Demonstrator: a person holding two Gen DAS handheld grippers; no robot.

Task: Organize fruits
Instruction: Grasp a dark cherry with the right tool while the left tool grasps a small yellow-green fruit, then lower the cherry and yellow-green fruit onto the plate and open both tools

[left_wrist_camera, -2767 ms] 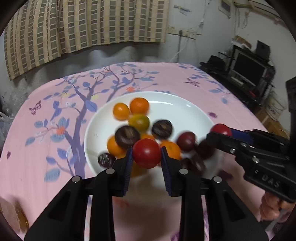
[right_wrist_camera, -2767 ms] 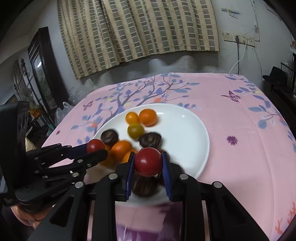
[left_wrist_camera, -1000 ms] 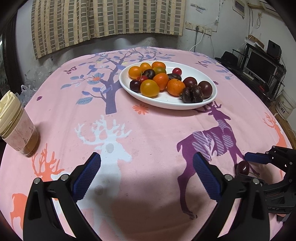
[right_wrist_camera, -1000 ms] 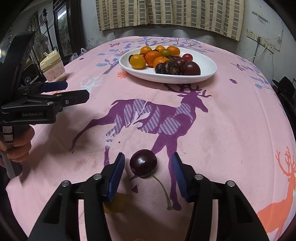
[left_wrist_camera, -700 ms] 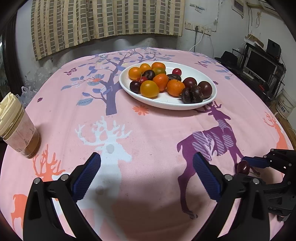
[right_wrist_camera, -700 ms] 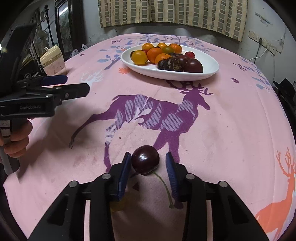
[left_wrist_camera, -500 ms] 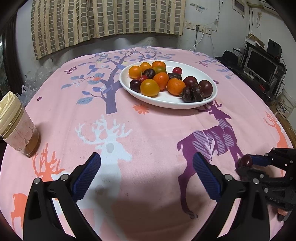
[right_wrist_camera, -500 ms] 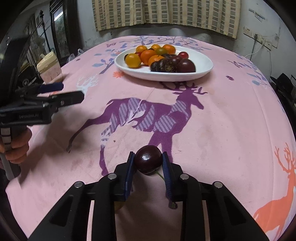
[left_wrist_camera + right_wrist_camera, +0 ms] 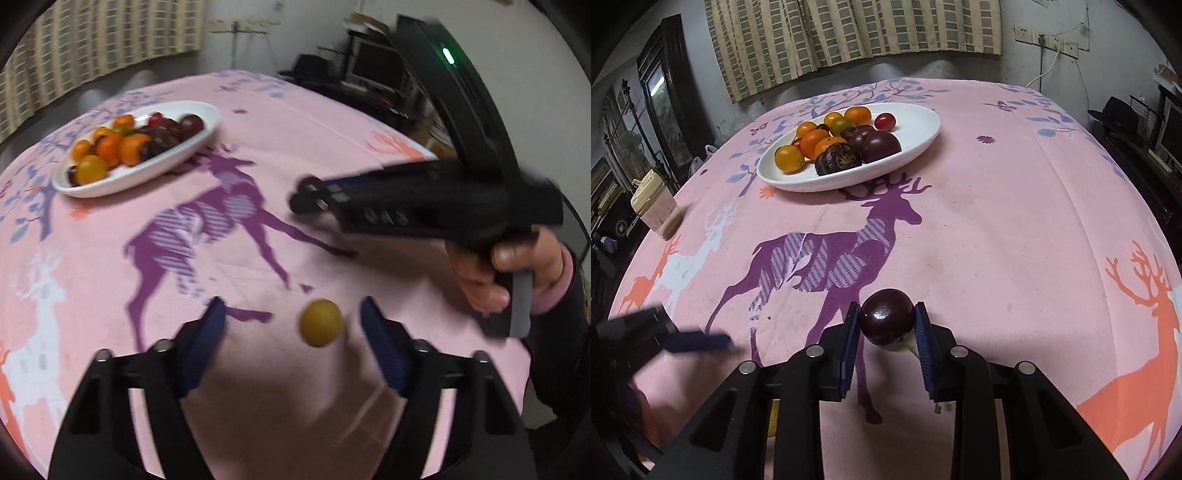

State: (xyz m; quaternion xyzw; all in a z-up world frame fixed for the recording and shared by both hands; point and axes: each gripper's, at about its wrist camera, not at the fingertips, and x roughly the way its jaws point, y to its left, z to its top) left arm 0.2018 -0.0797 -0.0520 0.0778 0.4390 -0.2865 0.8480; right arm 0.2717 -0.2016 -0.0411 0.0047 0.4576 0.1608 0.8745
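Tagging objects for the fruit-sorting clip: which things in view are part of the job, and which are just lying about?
Part of the job:
- dark cherry, clamped in the right gripper
- yellow fruit, loose between the pads of the left gripper, whose jaws have just been closing
- white plate of fruit

Just lying about:
- lidded cup
- curtain
- wall sockets

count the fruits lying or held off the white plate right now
2: a yellow fruit on the cloth between the open left gripper pads, and a dark fruit clamped in the right gripper. Others may be hidden.
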